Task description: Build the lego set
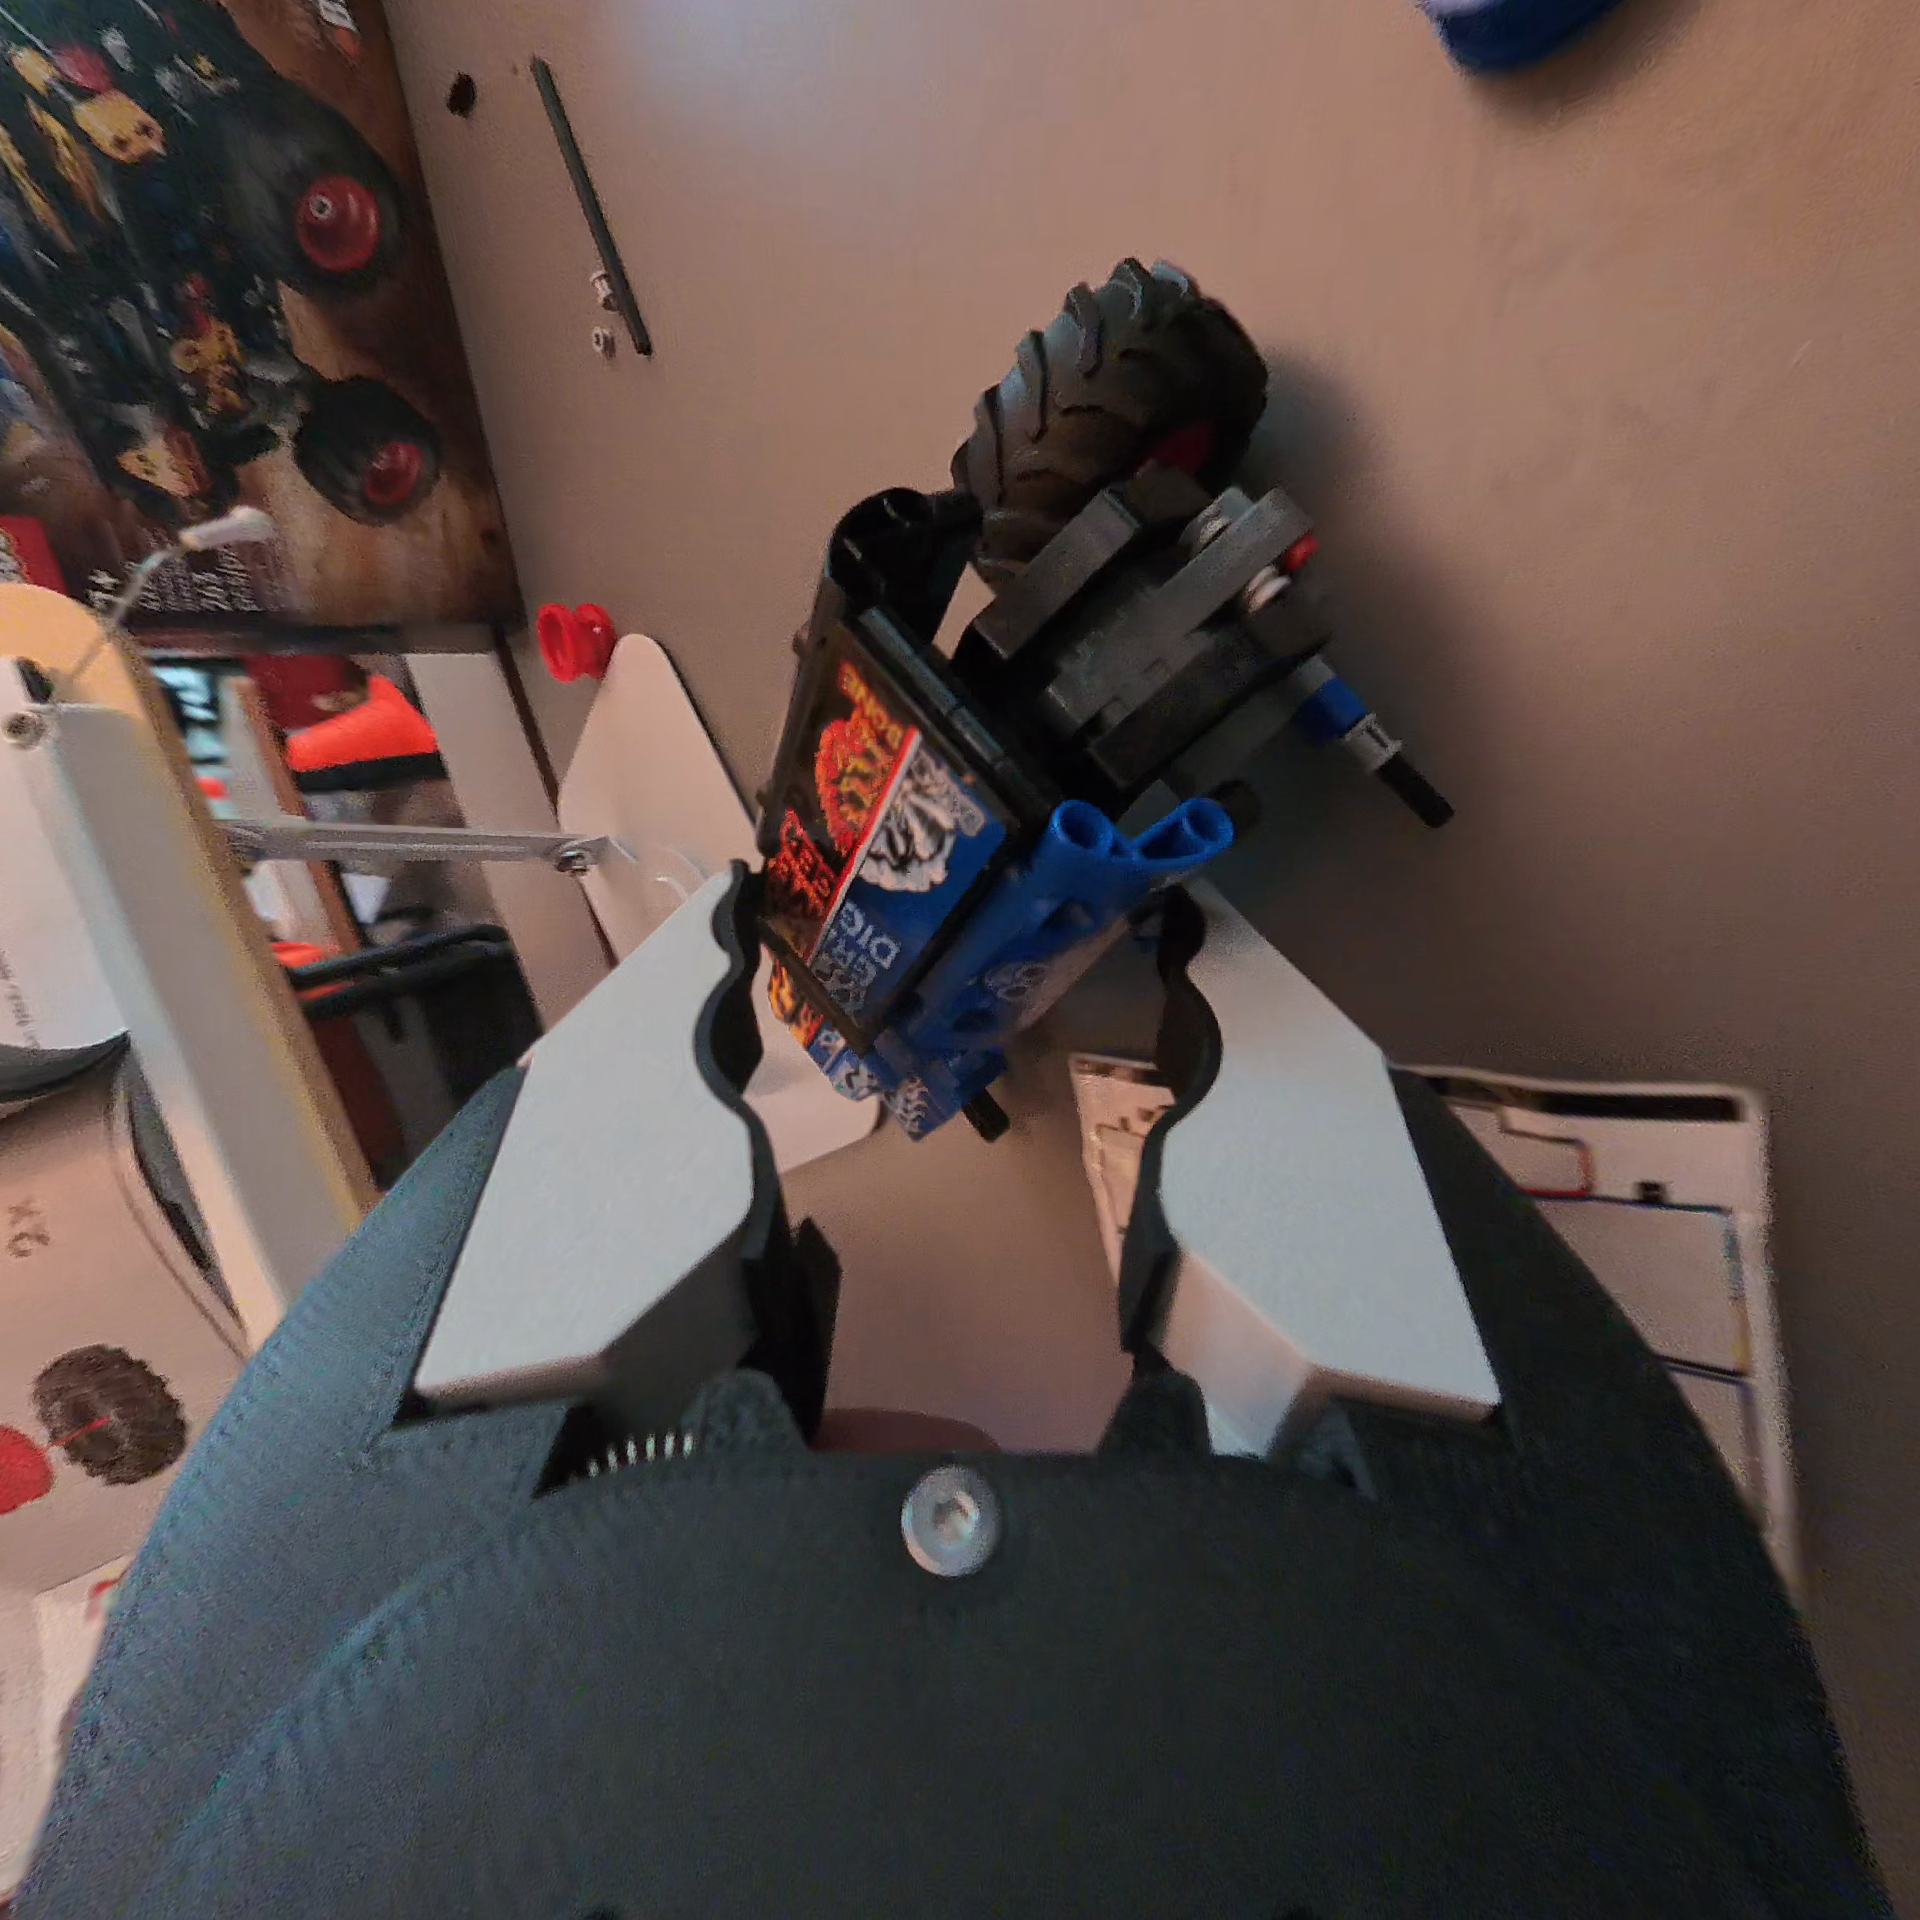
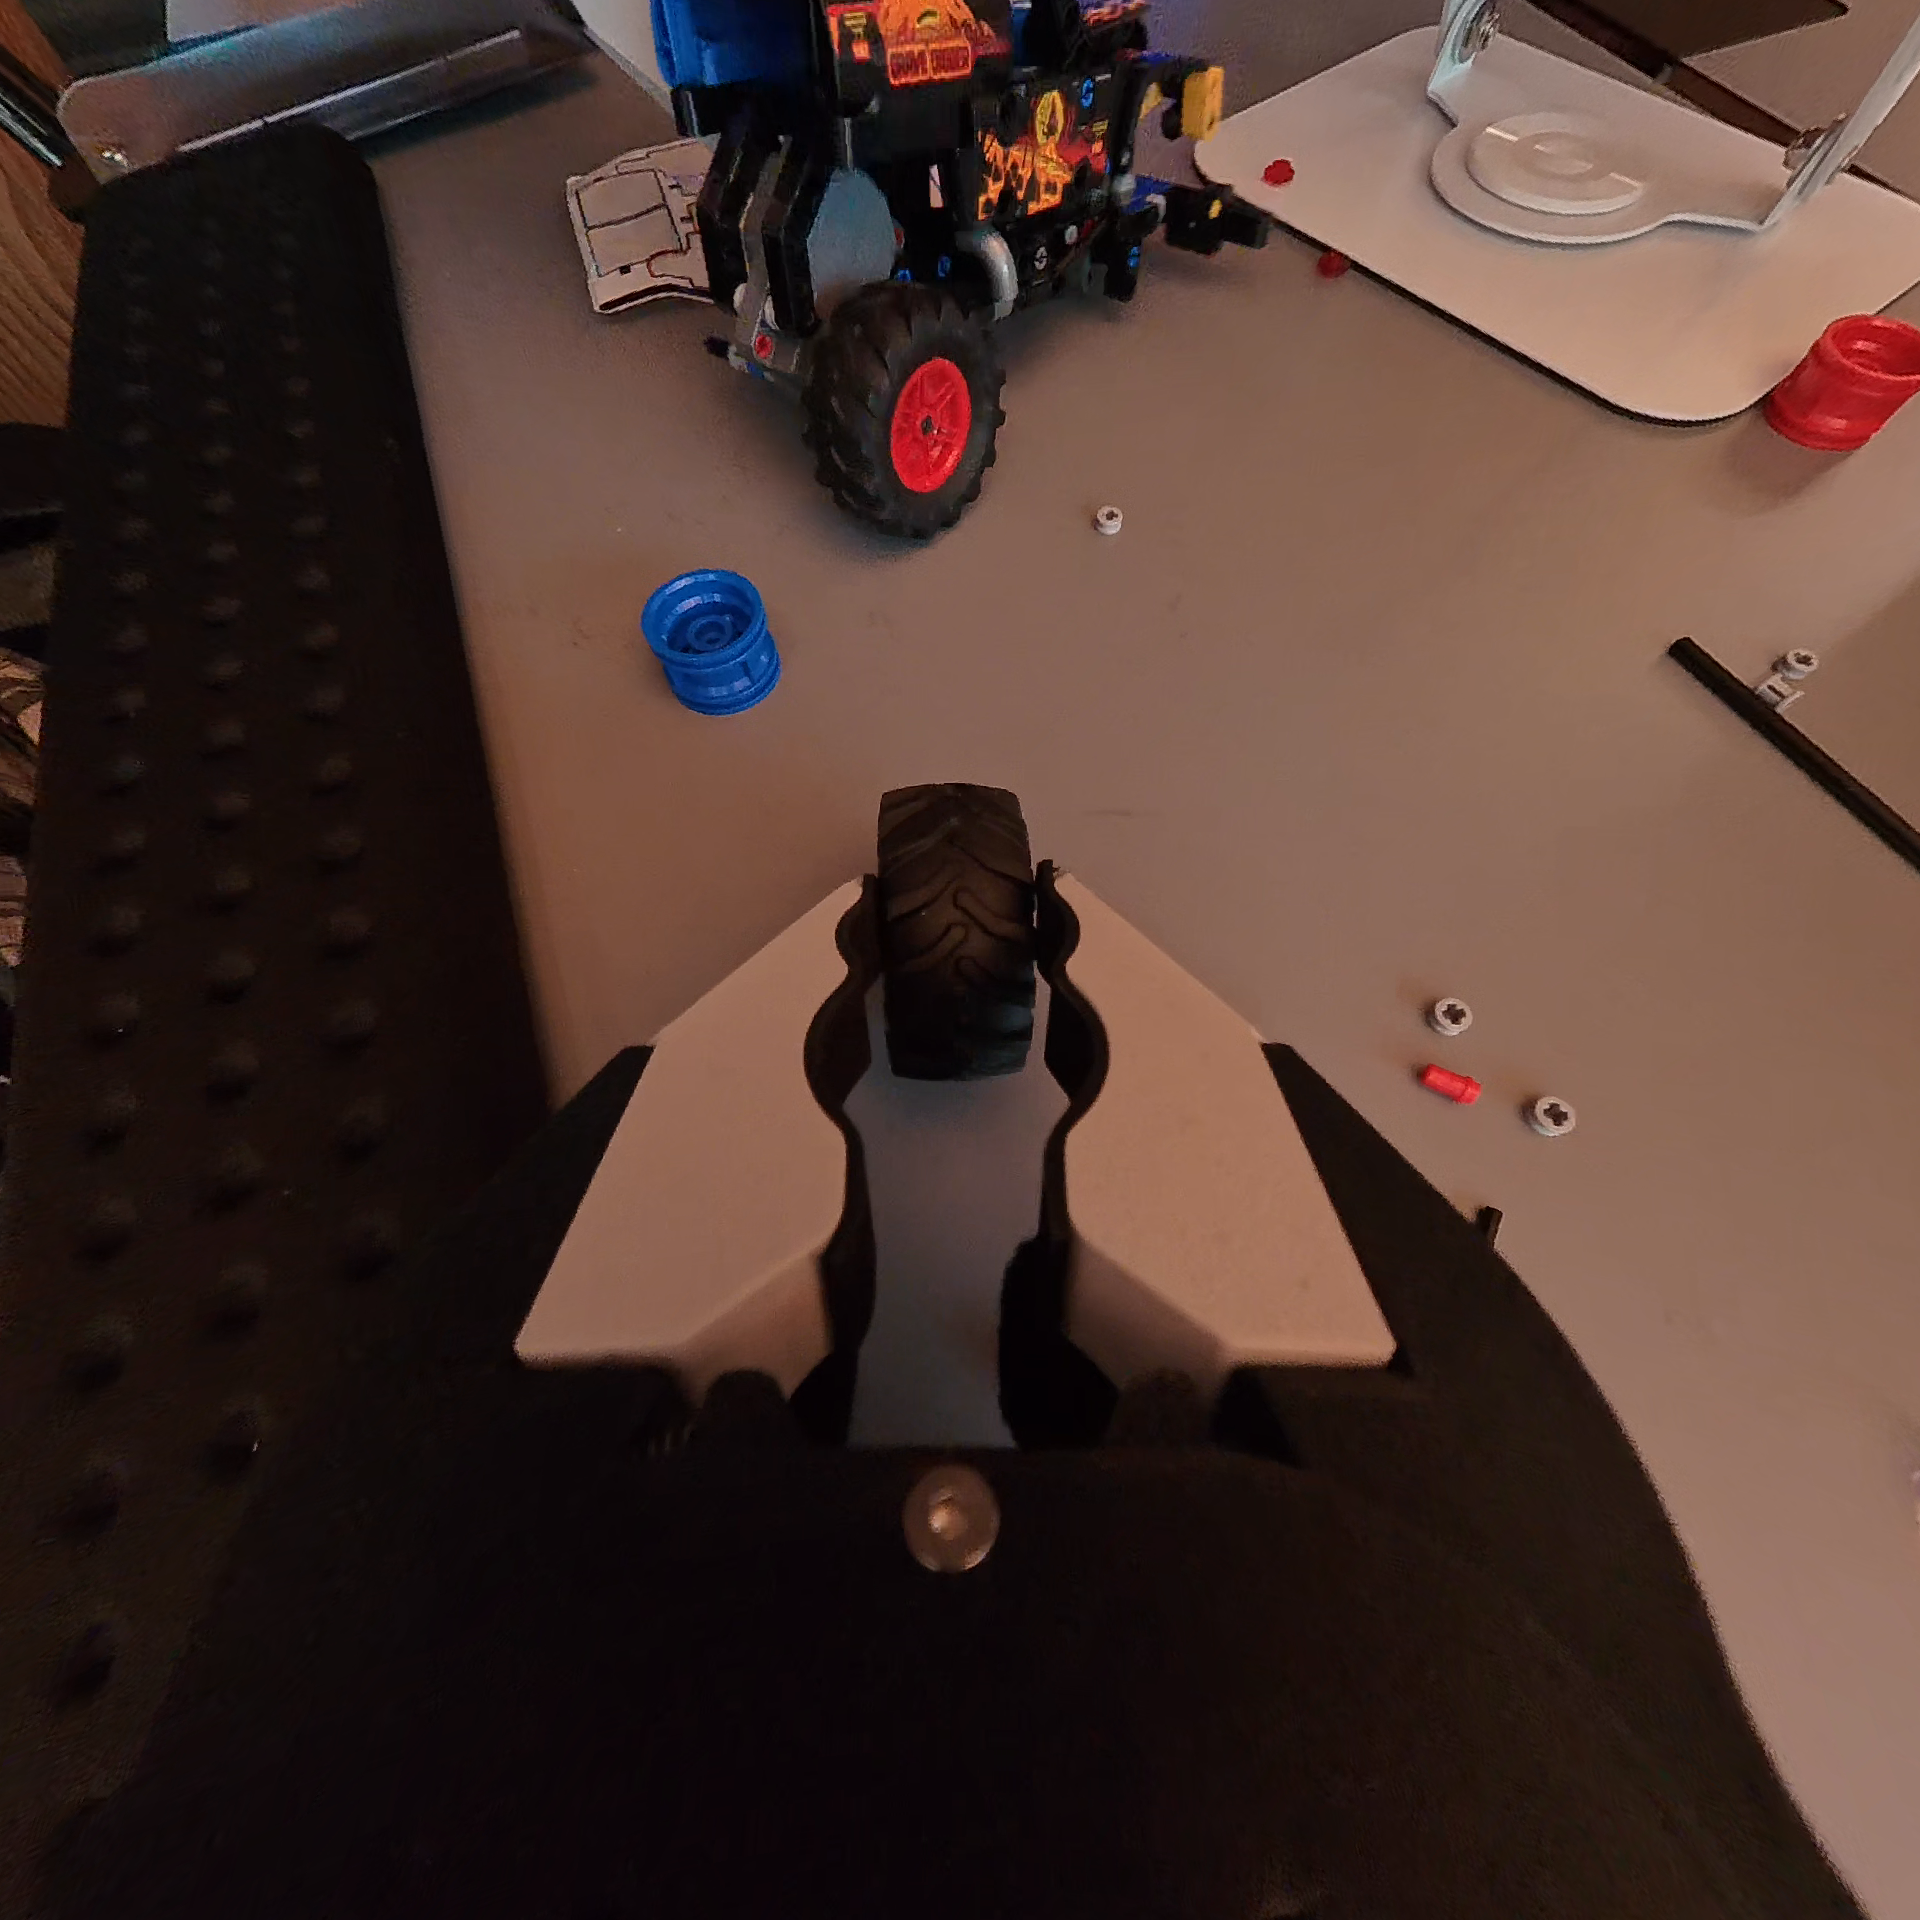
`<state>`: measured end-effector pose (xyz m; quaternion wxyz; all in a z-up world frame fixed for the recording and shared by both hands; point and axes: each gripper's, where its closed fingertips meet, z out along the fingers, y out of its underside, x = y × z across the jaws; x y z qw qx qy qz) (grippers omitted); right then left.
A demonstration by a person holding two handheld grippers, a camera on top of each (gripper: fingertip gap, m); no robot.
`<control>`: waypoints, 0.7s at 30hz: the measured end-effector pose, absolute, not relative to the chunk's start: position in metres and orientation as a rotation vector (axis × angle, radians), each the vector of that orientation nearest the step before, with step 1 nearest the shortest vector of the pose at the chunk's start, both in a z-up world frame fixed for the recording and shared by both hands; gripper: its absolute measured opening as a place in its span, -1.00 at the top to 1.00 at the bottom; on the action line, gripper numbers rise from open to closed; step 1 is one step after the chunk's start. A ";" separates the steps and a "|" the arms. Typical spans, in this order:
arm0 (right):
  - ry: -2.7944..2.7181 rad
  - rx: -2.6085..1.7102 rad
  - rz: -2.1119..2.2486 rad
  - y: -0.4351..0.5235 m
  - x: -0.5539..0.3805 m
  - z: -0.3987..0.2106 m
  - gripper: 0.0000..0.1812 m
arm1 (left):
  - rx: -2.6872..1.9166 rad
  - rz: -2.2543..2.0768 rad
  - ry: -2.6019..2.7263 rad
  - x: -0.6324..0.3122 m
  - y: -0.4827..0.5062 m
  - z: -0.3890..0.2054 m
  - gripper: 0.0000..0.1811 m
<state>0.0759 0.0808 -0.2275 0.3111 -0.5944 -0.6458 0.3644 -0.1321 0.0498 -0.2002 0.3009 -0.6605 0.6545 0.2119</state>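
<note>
My left tongs [image 1: 961, 914] stand wide apart yet clamp the truck body [image 1: 914, 873] across its stickered panel and blue side, its mounted wheel [image 1: 1101, 405] beyond my tips. My right tongs [image 2: 956, 914] are nearly together, squeezing a loose black tyre [image 2: 956, 930]; a blue rim [image 2: 712, 641] lies ahead to the left.

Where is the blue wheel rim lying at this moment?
In the right wrist view, the blue wheel rim lies on the grey table, left of centre, between the truck's red-hubbed wheel and the black tyre in the right gripper.
</note>
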 end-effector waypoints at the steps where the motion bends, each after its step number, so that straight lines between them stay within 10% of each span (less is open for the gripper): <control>1: -1.704 -1.570 0.963 0.081 0.076 -0.228 0.70 | -1.814 0.530 1.718 -0.128 0.048 -0.199 0.16; 21: -1.638 -1.662 1.022 0.090 0.078 -0.230 0.69 | -2.663 -0.369 1.261 -0.075 0.097 -0.189 0.15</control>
